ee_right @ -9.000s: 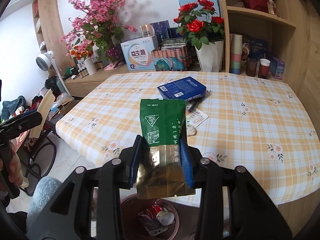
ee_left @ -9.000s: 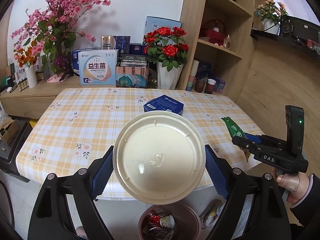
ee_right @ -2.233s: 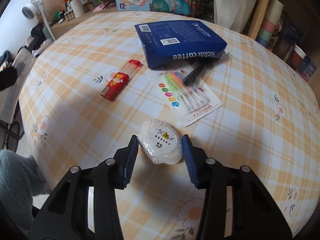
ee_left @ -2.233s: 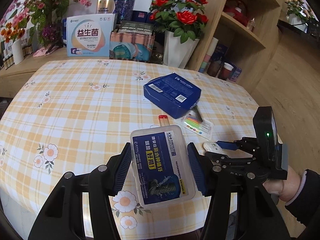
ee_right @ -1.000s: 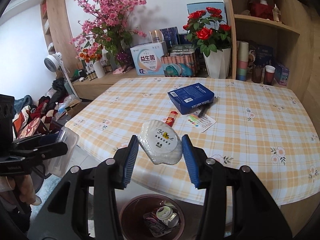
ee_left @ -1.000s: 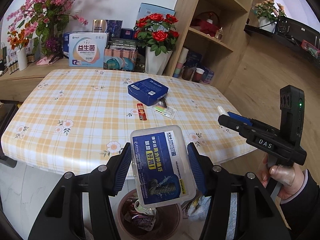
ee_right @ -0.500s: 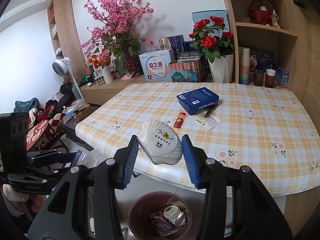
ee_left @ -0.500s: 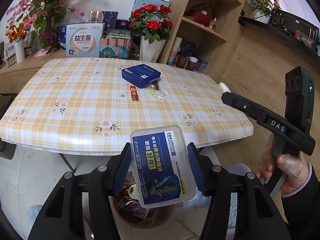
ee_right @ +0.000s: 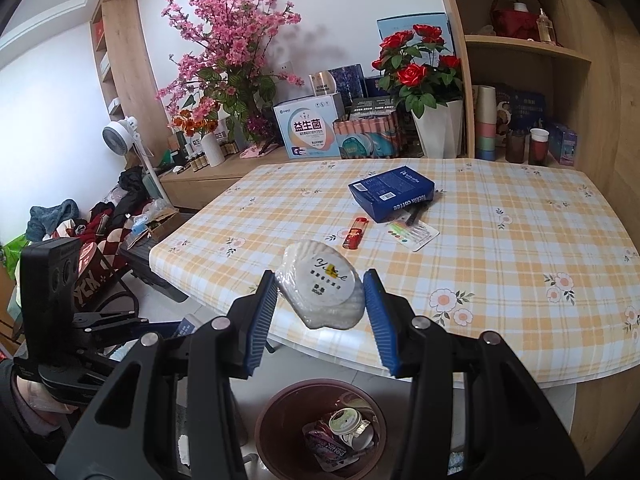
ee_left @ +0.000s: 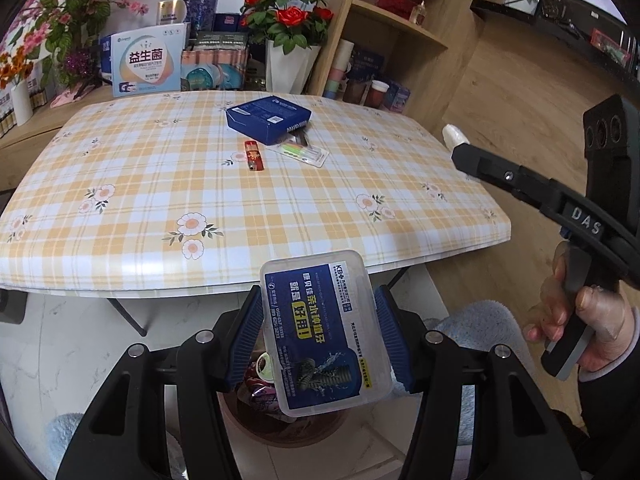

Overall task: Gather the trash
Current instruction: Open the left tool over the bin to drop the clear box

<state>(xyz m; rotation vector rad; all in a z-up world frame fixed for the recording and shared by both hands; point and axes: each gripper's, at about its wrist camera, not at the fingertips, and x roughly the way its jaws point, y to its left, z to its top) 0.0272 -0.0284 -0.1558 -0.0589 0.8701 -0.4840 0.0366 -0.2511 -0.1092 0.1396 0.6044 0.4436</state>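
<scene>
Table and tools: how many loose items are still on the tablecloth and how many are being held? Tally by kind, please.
Blue box on table: 1
Red lighter on table: 1
Pen pack on table: 1
Clear plastic case in left tool: 1
White shell-shaped packet in right tool: 1
Total: 5

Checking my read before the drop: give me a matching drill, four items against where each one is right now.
Items:
1. clear plastic box
2. shell-shaped soap
3. red lighter
4. crumpled wrappers

Places:
A. lying on the table
B. inside the bin
C. between the left gripper's jaws
D. between the right gripper's jaws

Pairs: 1-C, 2-D, 3-A, 4-B
</scene>
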